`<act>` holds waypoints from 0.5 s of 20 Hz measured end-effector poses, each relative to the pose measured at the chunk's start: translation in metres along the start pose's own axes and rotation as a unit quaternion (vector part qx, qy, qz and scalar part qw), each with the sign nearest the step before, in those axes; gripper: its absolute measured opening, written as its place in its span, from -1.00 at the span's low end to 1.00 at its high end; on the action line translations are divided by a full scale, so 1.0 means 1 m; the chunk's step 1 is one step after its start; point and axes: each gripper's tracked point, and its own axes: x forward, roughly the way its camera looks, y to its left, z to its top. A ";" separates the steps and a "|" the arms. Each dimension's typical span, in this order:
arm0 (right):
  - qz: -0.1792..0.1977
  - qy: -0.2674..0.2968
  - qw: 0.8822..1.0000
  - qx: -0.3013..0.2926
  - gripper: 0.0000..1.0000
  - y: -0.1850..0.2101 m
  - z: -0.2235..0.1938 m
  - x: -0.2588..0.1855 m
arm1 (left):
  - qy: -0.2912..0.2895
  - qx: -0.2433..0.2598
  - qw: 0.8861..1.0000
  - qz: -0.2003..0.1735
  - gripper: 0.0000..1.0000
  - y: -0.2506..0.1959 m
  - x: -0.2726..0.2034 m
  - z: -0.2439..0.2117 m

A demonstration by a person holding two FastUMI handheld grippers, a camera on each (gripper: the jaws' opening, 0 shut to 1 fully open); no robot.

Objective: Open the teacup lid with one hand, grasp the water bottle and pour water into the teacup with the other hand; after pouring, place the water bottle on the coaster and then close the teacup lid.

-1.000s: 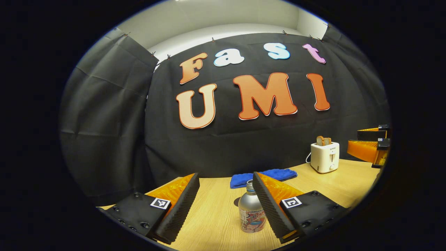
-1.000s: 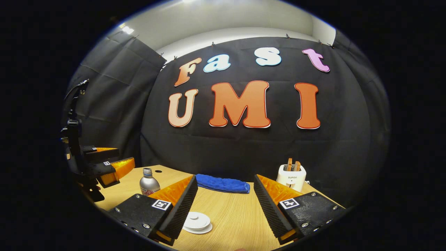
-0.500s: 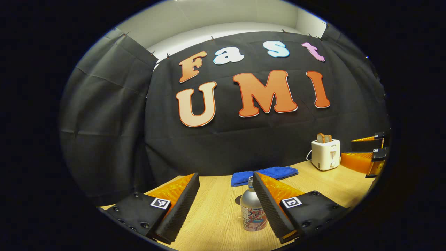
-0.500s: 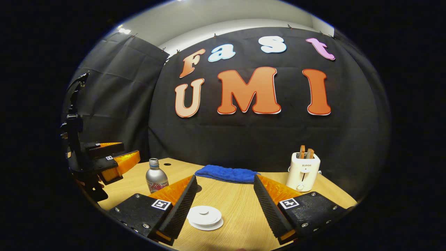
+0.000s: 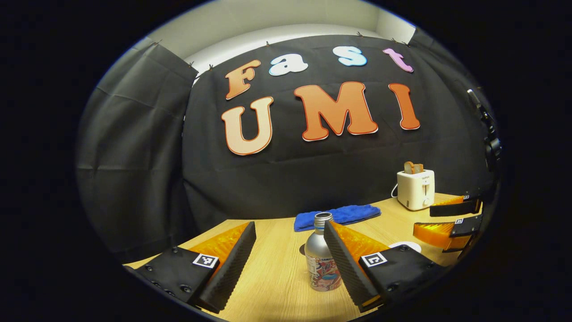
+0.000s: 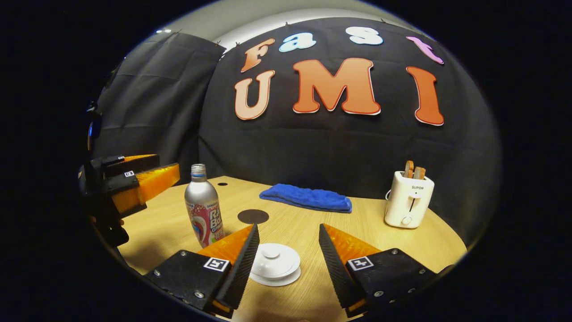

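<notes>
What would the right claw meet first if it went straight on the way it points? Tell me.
Probably the white teacup lid, which sits low between the open fingers of the right claw; if the claw passes above it, the blue cloth farther on. Depth is unclear.

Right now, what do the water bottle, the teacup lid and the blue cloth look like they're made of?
Water bottle: looks like aluminium, going by its matte silver sheen, with a glossy printed wrap around the lower body.
Teacup lid: probably glazed ceramic, smooth white with a soft shine; plastic can't be ruled out.
Blue cloth: soft fabric, seemingly terry or microfibre, with a nubby, folded surface.
</notes>
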 end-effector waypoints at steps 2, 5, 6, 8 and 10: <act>0.009 0.010 1.000 0.007 0.51 0.006 -0.007 0.007 | 0.005 0.000 1.000 -0.001 1.00 0.001 0.000 -0.005; 0.015 0.027 0.999 0.010 0.44 0.013 -0.021 0.021 | 0.012 -0.002 1.000 0.000 1.00 0.004 0.002 -0.010; 0.013 0.033 0.999 0.010 0.43 0.013 -0.025 0.024 | 0.013 -0.002 1.000 0.001 1.00 0.004 0.002 -0.012; 0.011 0.046 0.999 0.012 0.20 0.015 -0.033 0.029 | 0.017 -0.001 1.000 0.003 1.00 0.006 0.003 -0.015; 0.014 0.051 0.998 0.015 0.12 0.018 -0.037 0.032 | 0.020 -0.001 1.000 0.003 1.00 0.007 0.002 -0.019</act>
